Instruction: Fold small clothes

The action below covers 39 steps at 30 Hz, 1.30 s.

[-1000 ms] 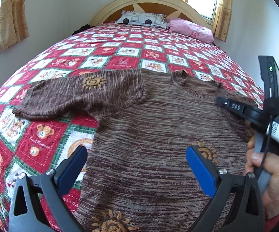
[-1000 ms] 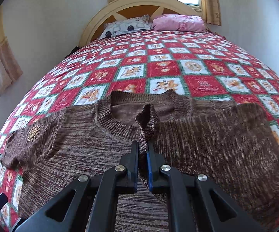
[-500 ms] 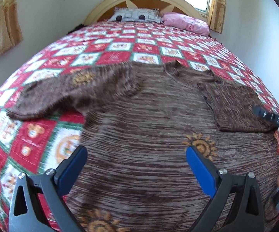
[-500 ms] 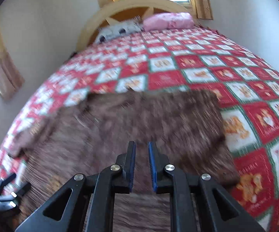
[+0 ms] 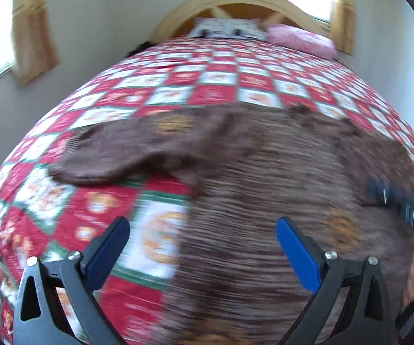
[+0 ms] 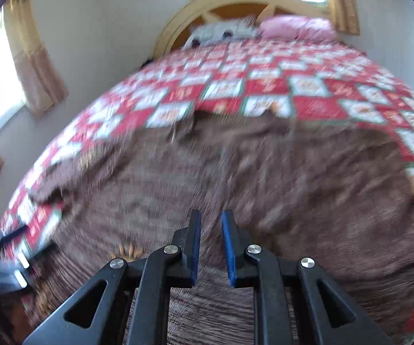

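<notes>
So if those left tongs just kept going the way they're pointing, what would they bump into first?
Most likely the brown sweater, near its left edge where it meets the quilt. The left tongs stand open; blur makes the exact spot uncertain.

Brown sweater (image 5: 264, 187) between wide jaws

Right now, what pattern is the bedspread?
Red and white checks on the bedspread, clearest from the left wrist.

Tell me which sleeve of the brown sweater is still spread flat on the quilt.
The sleeve on the left of the left wrist view: it lies stretched out over the quilt. The opposite sleeve is already folded in over the sweater's body.
</notes>
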Each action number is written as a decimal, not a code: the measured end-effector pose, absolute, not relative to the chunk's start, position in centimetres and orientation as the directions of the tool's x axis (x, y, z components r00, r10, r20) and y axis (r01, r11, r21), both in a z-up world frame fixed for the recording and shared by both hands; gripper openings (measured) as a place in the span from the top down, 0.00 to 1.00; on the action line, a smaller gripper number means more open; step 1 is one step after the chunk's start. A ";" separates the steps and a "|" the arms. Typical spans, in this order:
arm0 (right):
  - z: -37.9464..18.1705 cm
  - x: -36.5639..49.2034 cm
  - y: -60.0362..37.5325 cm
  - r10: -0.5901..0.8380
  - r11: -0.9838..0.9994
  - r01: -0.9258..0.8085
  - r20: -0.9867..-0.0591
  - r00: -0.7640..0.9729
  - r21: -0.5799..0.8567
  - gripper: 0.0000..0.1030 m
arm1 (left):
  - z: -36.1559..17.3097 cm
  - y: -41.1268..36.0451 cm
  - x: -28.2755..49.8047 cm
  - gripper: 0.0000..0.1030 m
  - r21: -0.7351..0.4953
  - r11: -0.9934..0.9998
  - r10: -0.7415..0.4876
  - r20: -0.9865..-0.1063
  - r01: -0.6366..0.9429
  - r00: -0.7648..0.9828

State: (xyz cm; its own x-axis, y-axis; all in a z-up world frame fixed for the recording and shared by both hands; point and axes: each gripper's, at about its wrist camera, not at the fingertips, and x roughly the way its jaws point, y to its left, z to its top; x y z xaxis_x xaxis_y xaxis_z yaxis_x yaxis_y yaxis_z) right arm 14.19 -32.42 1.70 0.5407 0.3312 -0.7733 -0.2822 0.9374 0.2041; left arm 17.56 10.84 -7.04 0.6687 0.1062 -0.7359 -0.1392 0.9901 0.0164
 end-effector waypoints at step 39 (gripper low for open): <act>1.6 13.4 -33.5 0.373 0.926 -0.275 -0.738 0.562 0.258 0.83 | -8.8 29.0 23.6 0.88 -0.265 0.806 0.158 -0.766 -0.530 0.623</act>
State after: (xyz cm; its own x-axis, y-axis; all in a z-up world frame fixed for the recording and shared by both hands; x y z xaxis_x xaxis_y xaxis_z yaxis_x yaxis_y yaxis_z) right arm 13.42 -33.51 1.62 0.5621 0.3726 -0.7384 -0.2749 0.9262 0.2581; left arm 23.64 29.03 -8.83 0.6228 0.1576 -0.7664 -0.5295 0.8060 -0.2646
